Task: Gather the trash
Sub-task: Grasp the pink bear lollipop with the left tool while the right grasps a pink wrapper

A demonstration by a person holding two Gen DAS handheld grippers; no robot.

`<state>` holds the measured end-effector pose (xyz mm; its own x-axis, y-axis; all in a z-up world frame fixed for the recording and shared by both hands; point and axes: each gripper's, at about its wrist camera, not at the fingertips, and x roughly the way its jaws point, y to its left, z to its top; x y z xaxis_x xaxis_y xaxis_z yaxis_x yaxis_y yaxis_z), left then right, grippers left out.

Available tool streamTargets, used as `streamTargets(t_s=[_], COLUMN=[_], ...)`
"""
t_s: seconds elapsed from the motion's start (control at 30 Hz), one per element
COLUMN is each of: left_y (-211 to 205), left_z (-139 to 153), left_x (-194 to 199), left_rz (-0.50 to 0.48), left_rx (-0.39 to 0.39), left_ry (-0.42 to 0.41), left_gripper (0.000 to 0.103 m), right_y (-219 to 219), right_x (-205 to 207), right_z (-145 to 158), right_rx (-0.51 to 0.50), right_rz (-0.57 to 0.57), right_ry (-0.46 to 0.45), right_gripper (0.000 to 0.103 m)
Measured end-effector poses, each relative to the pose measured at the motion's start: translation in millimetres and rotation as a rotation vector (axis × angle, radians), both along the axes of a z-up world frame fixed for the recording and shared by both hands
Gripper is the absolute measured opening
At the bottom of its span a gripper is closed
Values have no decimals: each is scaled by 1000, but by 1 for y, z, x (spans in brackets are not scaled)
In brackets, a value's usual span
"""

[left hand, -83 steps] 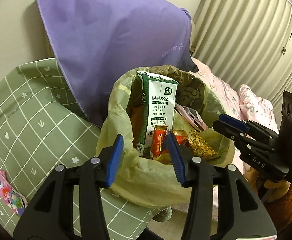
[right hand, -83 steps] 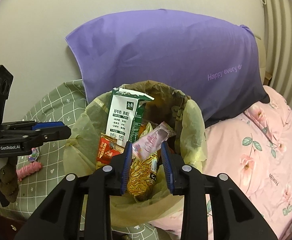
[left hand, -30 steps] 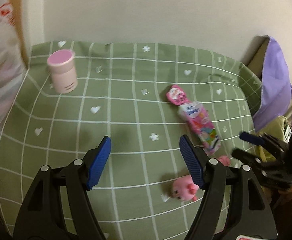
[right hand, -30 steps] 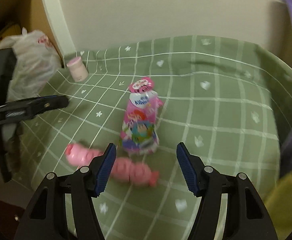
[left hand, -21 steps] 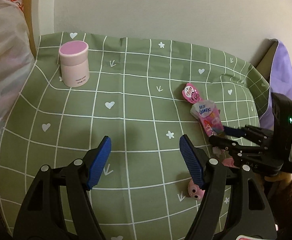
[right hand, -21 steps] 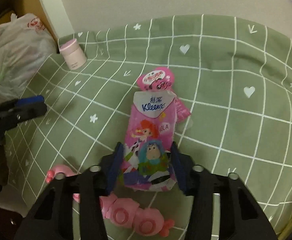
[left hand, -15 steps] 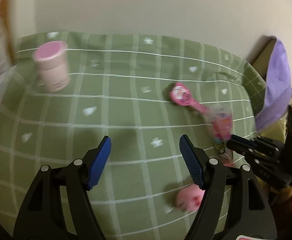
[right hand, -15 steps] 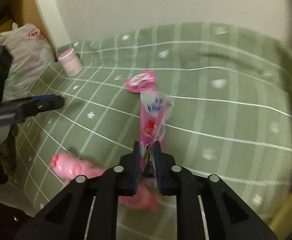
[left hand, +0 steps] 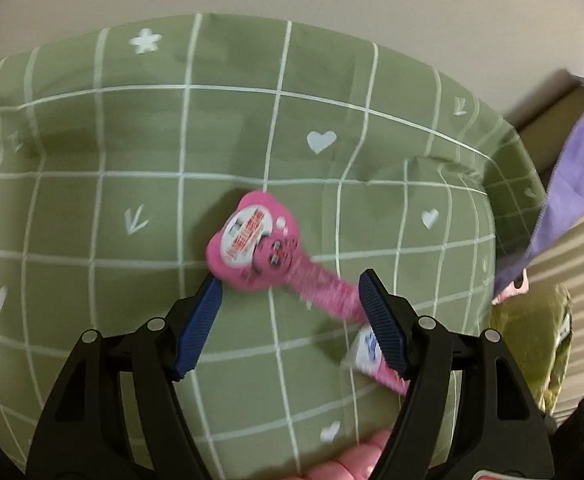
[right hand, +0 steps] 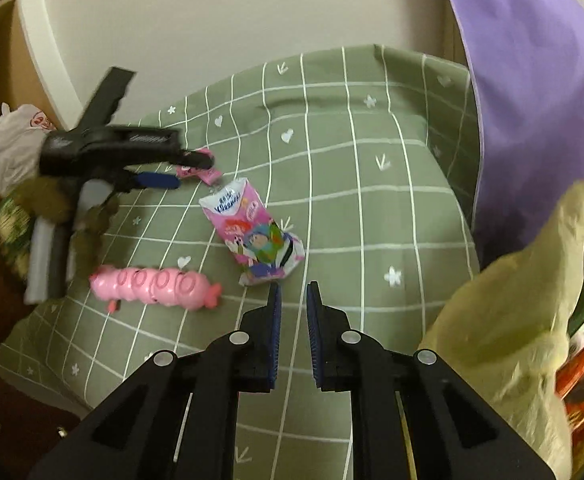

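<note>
A pink bear-headed candy wrapper (left hand: 260, 252) lies on the green checked cover (left hand: 132, 152). My left gripper (left hand: 292, 300) is open with its jaws either side of the wrapper; it also shows in the right wrist view (right hand: 180, 172). A pink Kleenex tissue pack (right hand: 254, 232) lies on the cover, a corner of it showing in the left wrist view (left hand: 365, 350). My right gripper (right hand: 292, 292) is nearly closed and empty, just short of the pack. The yellow-green trash bag (right hand: 511, 280), holding packets, stands at the right.
A pink caterpillar toy (right hand: 152, 282) lies left of the tissue pack. A purple pillow (right hand: 531, 60) leans on the wall behind the bag. A white plastic bag (right hand: 0, 140) sits at the far left beside a wooden bed frame.
My left gripper has moved in over the bear-headed wrapper. My right gripper has let go of the tissue pack, which lies flat on the cover, and has pulled back toward the trash bag.
</note>
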<state>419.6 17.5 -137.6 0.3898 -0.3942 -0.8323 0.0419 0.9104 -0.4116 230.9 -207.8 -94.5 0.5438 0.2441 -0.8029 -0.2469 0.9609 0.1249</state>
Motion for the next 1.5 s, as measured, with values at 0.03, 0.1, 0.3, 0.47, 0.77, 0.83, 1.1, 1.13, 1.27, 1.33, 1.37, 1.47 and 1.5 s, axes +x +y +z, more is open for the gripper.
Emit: streamTargets(t_s=[0.03,0.1,0.3,0.47,0.77,0.83,1.1,1.13,1.27,1.33,1.37,1.47,1.5], left_y=[-3,-8,15,48,51,38,-3,-7,-22,-27,-28,-28,-27], left_z=[1,6,23,26,24,23,9,6,-2,-1,0,9,14], left_x=[3,7,-11,-32,-41,-35,5,11,19,15,11,-4,-10], left_rz=[-3,-20,-34,-27,-52,-70,-58,-41,-21,-47,-58,-72,-78], left_rx=[19,67,134,101,35,43,136,157,265,278,268,252,241], left_ry=[-9,-39,-113,-110,-83,-80,-16,-5,-10,-33,-42,-83,-101], left_gripper=[67,67,67,67,67,67,67,67,51,48,48,48,48], right_y=[-1,-1,19,46,42,38,3,-2,-10,-17,-19,-27,-29], right_x=[0,2,31,64,88,78,26,19,3,-8,-10,-20,-23], right_z=[0,-2,-15,-28,-49,-46,-28,-27,-22,-18,-17,-12,-11], right_rx=[17,29,95,-16,44,32,82,73,64,61,59,57,58], right_rz=[6,18,152,238,208,179,25,13,-30,-49,-56,-78,-82], right_ry=[-3,-7,29,-24,83,76,46,44,39,31,26,14,11], right_gripper=[15,33,54,54,17,10,10,10,10,10,10,10,10])
